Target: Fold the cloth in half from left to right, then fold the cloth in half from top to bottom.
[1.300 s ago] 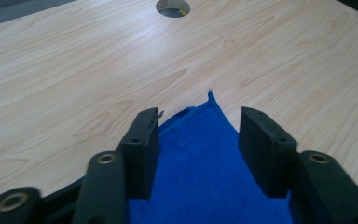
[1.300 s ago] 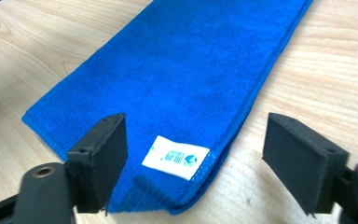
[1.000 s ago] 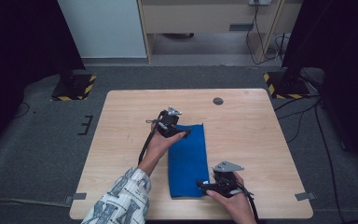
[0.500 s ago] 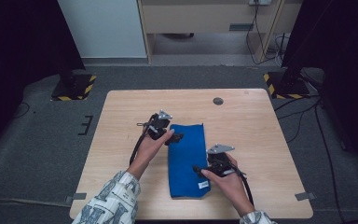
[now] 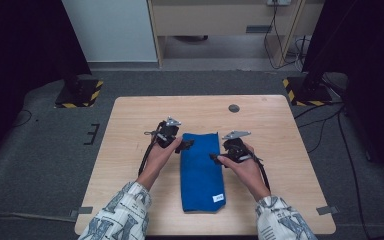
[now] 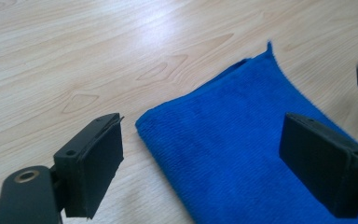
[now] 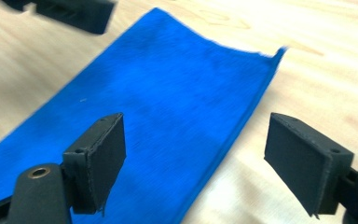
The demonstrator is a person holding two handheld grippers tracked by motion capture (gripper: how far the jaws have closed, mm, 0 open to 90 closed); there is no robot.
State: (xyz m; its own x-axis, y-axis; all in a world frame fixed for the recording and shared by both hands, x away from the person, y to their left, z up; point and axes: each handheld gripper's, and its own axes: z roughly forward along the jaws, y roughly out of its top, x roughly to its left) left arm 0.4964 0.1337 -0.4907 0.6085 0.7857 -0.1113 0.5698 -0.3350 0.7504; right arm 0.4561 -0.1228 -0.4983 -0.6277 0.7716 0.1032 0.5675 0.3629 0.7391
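Tabletop: pale wood tabletop [image 5: 130,165], rounded corners, with a small dark round disc [image 5: 234,108] near its far edge.
Room: grey carpet; two black stands with yellow-and-black striped bases at the far corners; pale cabinets and trailing cables behind.
Count: one cloth, two hand-held grippers, two patterned sleeves.
Cloth: a blue cloth [image 5: 200,172], folded into a long strip, lies flat mid-tabletop with a white tag [image 5: 218,198] at its near right corner.
Left hand-held gripper [image 5: 186,145]: over the cloth's far left corner, jaws wide apart and just closing a little, holding nothing; the corner lies between them.
Right hand-held gripper [image 5: 215,158]: at the cloth's right edge, jaws apart but just closing, the edge between them, nothing gripped.
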